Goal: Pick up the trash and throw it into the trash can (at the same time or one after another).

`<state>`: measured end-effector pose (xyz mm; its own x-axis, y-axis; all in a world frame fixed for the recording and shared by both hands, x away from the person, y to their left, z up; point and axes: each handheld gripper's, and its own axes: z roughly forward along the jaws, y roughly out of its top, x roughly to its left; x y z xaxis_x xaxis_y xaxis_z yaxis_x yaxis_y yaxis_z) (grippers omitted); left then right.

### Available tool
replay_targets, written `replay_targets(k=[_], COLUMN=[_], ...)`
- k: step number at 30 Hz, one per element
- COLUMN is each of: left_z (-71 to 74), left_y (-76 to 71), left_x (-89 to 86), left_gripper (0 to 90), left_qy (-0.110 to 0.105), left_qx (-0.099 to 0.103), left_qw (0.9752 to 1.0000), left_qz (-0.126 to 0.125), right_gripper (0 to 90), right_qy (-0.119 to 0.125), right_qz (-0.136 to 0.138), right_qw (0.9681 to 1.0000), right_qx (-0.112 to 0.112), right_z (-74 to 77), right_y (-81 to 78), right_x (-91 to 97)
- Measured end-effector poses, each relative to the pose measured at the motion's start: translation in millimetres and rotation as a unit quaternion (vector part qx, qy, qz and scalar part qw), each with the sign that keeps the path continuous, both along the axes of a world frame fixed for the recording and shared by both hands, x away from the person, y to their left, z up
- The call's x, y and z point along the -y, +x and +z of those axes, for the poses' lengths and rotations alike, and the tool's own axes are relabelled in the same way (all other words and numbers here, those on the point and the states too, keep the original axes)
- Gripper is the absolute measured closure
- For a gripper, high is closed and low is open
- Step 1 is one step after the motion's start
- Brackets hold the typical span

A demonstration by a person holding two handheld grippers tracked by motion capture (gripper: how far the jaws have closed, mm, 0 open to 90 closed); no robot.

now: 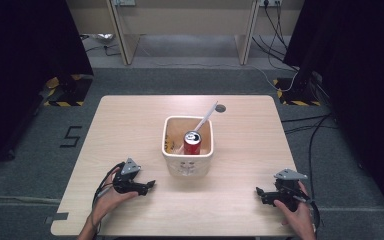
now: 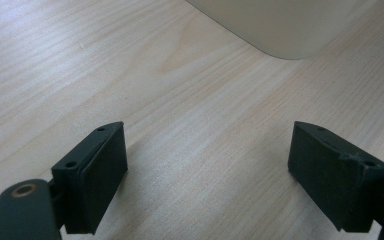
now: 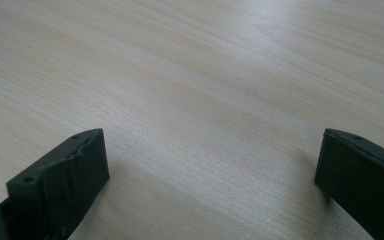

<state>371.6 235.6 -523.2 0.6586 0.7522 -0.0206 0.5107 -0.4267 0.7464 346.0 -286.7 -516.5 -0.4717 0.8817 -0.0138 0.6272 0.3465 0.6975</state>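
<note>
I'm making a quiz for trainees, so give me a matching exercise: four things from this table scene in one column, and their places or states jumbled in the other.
Things:
1. can
2. bin
3. left tool
4. right tool

Places or states:
A. open, near the table's right edge
B. upright inside the bin
C. open, just left of the bin
D. middle of the table

Pairs: 1-B, 2-D, 3-C, 4-A
</note>
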Motion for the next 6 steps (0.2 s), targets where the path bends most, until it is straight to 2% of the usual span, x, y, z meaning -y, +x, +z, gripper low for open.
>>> replay_targets(k=[6], left_z=[0.0], left_y=[0.0], left_x=[0.0], left_gripper=[14.9], left_qy=[0.001], left_qx=[0.000], left_qw=[1.0000], left_qz=[0.001], right_gripper=[0.7], right_qy=[0.000], right_qz=[0.000], right_qw=[1.0000], right_qx=[0.000], right_z=[0.0], right_y=[0.0], right_x=[0.0])
